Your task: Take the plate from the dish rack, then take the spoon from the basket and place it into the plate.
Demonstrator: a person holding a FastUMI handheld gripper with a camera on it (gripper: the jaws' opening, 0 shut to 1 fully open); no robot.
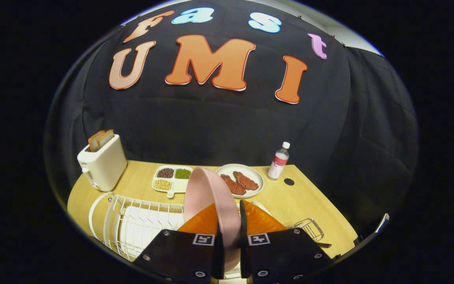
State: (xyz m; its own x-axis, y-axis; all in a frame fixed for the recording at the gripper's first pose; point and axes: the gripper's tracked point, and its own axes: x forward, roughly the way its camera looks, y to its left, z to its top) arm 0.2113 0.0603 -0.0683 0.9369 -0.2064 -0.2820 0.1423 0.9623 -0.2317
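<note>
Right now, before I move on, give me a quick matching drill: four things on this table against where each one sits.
Things:
1. pink plate
2. toaster
3. water bottle
4. wire basket

Places:
A. far corner of the table, past the plate of red food
B. beside the dish rack, bread slices sticking out of it
C. held on edge between the gripper fingers
D. just beyond the right-hand finger, near the table's edge

Pairs: 1-C, 2-B, 3-A, 4-D
</note>
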